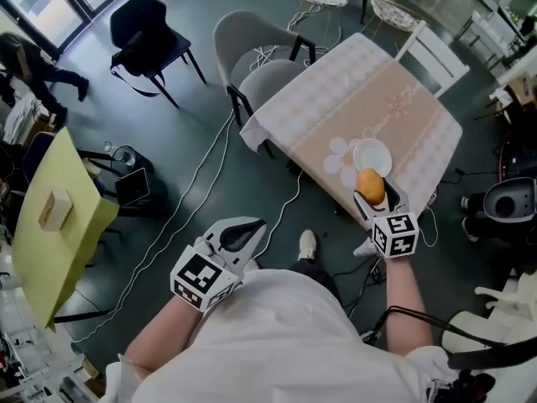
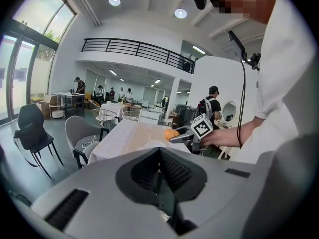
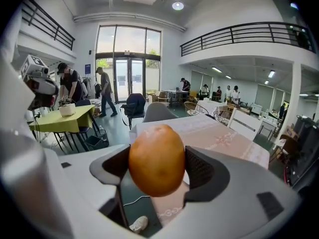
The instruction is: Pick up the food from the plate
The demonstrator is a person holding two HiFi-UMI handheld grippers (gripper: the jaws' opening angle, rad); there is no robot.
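orange-brown, smooth, egg-shaped food (image 3: 157,159) sits pinched across its middle btwn the pads of the right gripper (image 1: 371,196). it's held in the air by the near edge of the cloth-covered table (image 1: 352,91), just beside the round white plate (image 1: 375,151) in the head view. it looks light & firm-skinned, prob bruisable & a bit slippery. so grip at the widest part w/ modest force; nearer an end it could squirt out. left gripper (image 2: 159,169) is closed on nothing, low by the person's body, well away from the table.
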